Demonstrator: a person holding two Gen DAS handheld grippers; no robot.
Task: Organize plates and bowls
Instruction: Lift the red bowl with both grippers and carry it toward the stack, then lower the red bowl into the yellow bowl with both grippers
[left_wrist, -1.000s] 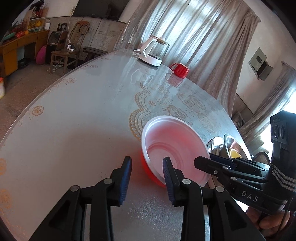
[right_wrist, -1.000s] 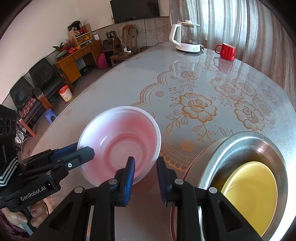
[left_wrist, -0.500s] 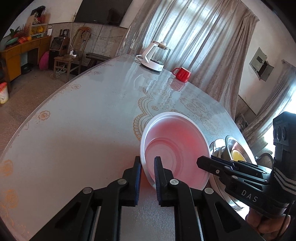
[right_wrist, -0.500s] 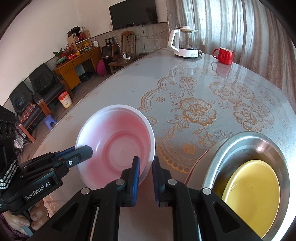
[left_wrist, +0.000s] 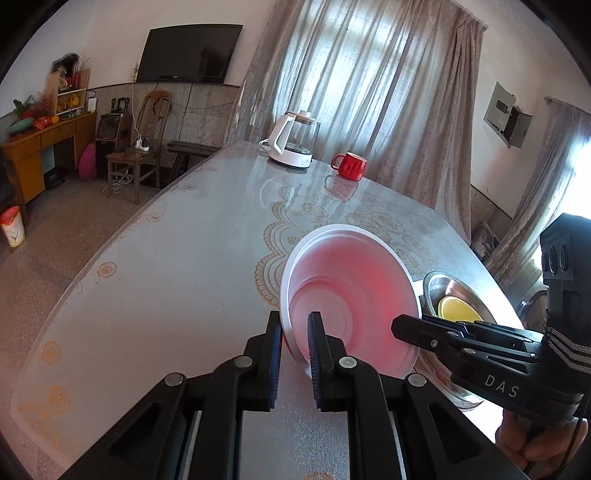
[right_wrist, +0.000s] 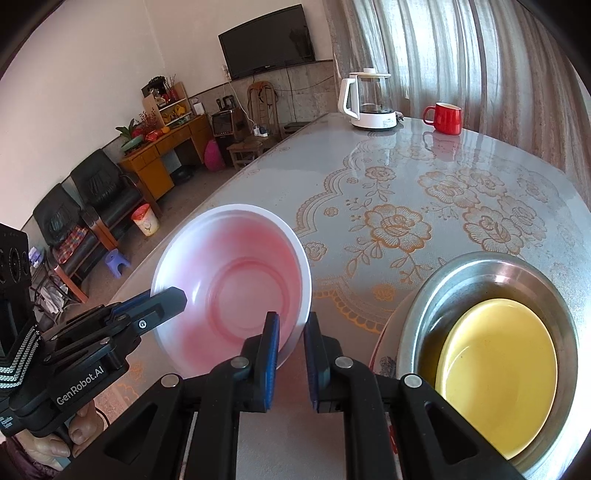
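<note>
A bowl, white inside with red showing through, hangs tilted just above the table. My left gripper is shut on its near-left rim. In the right wrist view the same bowl has my right gripper shut on its right rim. The left gripper clamps the opposite side there, and the right gripper shows at the bowl's right edge in the left wrist view. To the right stands a steel basin with a yellow plate lying in it; the basin and plate also show past the bowl.
A white kettle and a red mug stand at the table's far end. The glass-topped table with its floral cloth drops off at its left edge. A patterned plate rim peeks from under the basin.
Both grippers went from open beside the bowl to shut on its rim. The bowl has since risen off the table and tipped.
</note>
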